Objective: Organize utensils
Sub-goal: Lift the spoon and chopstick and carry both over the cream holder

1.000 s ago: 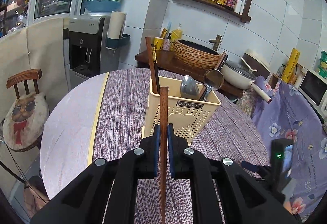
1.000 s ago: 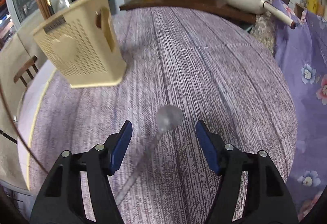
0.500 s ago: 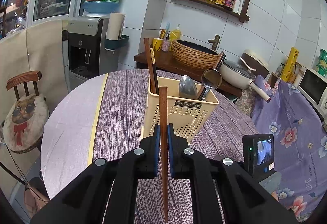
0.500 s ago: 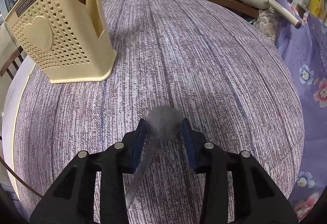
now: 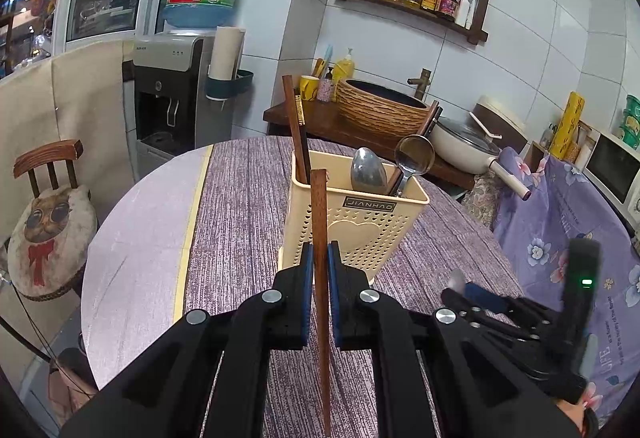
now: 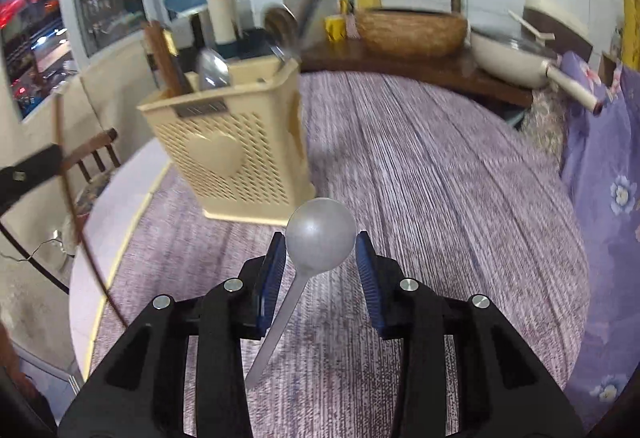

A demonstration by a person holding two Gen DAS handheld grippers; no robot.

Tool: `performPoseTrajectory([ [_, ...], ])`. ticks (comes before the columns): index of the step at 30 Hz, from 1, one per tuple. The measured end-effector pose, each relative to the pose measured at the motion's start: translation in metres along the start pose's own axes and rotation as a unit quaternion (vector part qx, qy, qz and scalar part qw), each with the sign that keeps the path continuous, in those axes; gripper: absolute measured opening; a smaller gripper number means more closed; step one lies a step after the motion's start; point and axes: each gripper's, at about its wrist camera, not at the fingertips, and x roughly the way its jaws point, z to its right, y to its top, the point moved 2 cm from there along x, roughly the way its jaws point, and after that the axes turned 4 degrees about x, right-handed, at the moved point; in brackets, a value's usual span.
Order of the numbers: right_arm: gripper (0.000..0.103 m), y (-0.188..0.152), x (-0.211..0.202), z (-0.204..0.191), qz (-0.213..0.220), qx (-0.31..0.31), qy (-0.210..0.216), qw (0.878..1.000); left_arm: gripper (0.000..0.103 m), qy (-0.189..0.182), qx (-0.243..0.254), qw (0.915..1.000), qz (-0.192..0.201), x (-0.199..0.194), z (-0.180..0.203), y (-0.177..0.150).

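Silver and round, the spoon (image 6: 321, 240) sits with its bowl pinched between the two blue pads of the right gripper (image 6: 321, 252). Its jaws have just been closing, and now they hold the bowl by its sides. The handle hangs down and back, above the purple tablecloth (image 6: 440, 174), so the spoon seems to be off the table. I think it is held by the bowl so that the handle can go down into the holder first.

The cream utensil holder (image 5: 352, 214) stands near the middle of the round table. It already has brown chopsticks (image 5: 296, 126) in its left part, and a spoon and a ladle (image 5: 412, 158) in its right part. They all stand up, handles down.

The left gripper (image 5: 318, 270) is shut tight on one wooden chopstick (image 5: 320, 258). The stick points up, just in front of the holder, a bit to the left. That looks like a good way to drop it in beside the other chopsticks.

Next, I think each thing goes to its own side of the holder.
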Motion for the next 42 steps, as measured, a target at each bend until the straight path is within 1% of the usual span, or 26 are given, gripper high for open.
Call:
performPoseTrajectory([
  [1,0.036,0.002,-0.009,-0.005,0.013,-0.01,0.004,1.0,0.008,-0.001,-0.001,1.0,-0.001,0.0,0.0,0.0],
  [2,0.009,0.003,-0.018,-0.011,0.026,-0.024,0.007,0.999,0.008,-0.001,-0.002,1.0,-0.001,0.0,-0.001,0.001],
  [3,0.007,0.004,-0.026,-0.018,0.034,-0.039,0.014,0.999,0.008,-0.001,-0.002,1.0,-0.001,0.0,-0.001,0.001],
  [5,0.007,0.004,-0.037,-0.027,0.047,-0.061,0.017,0.997,0.008,0.001,-0.001,1.0,-0.001,0.0,-0.001,0.001],
  [7,0.007,0.003,-0.038,-0.033,0.046,-0.079,0.004,0.996,0.008,0.002,-0.002,1.0,0.0,0.0,-0.001,0.001],
  [8,0.007,0.002,-0.037,-0.033,0.045,-0.076,0.005,0.996,0.008,0.001,-0.001,1.0,0.0,0.0,-0.001,0.0],
  [11,0.008,0.005,-0.031,-0.019,0.034,-0.041,0.011,0.998,0.008,0.002,0.0,1.0,0.0,0.0,-0.001,0.001],
  [13,0.014,0.006,-0.022,-0.007,0.023,-0.018,0.002,1.0,0.008,0.0,-0.002,1.0,-0.001,0.001,-0.001,0.0],
  [14,0.03,0.007,-0.014,0.002,0.013,-0.001,-0.006,1.0,0.008,-0.001,-0.001,1.0,-0.001,0.0,0.0,0.0],
  [15,0.05,0.006,-0.008,0.009,0.004,0.013,-0.015,1.0,0.008,-0.001,-0.001,1.0,-0.001,0.0,0.0,0.0],
  [16,0.054,0.005,0.001,0.017,-0.007,0.028,-0.024,0.999,0.008,-0.002,0.0,1.0,0.0,0.0,0.0,0.0],
  [17,0.054,0.002,0.011,0.024,-0.019,0.041,-0.029,0.999,0.008,-0.003,0.0,1.0,0.0,0.0,0.001,0.0],
  [19,0.054,-0.001,0.029,0.03,-0.042,0.043,-0.041,0.997,0.008,-0.005,0.0,1.0,0.001,-0.001,0.001,-0.001],
  [21,0.054,-0.004,0.047,0.032,-0.061,0.045,-0.042,0.996,0.008,-0.007,-0.002,1.0,0.001,-0.002,0.001,-0.001],
  [25,0.054,-0.009,0.085,0.023,-0.085,0.043,-0.055,0.994,0.008,-0.008,-0.002,1.0,0.001,-0.002,0.001,-0.001],
  [31,0.054,-0.007,0.126,0.021,-0.103,0.05,-0.097,0.989,0.008,-0.013,0.002,0.9999,0.001,-0.004,0.002,-0.002],
  [36,0.053,0.003,0.142,0.021,-0.091,0.047,-0.114,0.988,0.008,-0.014,0.003,0.9999,0.002,-0.004,0.002,-0.002],
  [37,0.052,0.004,0.143,0.021,-0.089,0.047,-0.116,0.988,0.008,-0.013,0.003,0.9999,0.002,-0.005,0.002,-0.002],
  [38,0.047,0.005,0.144,0.021,-0.087,0.041,-0.116,0.989,0.008,-0.013,0.002,0.9999,0.002,-0.004,0.002,-0.002],
  [39,0.037,0.006,0.145,0.019,-0.086,0.036,-0.113,0.989,0.008,-0.013,0.002,0.9999,0.002,-0.004,0.002,-0.002],
  [42,0.037,0.007,0.145,0.016,-0.091,0.026,-0.109,0.989,0.008,-0.014,0.002,0.9999,0.002,-0.004,0.002,-0.002],
])
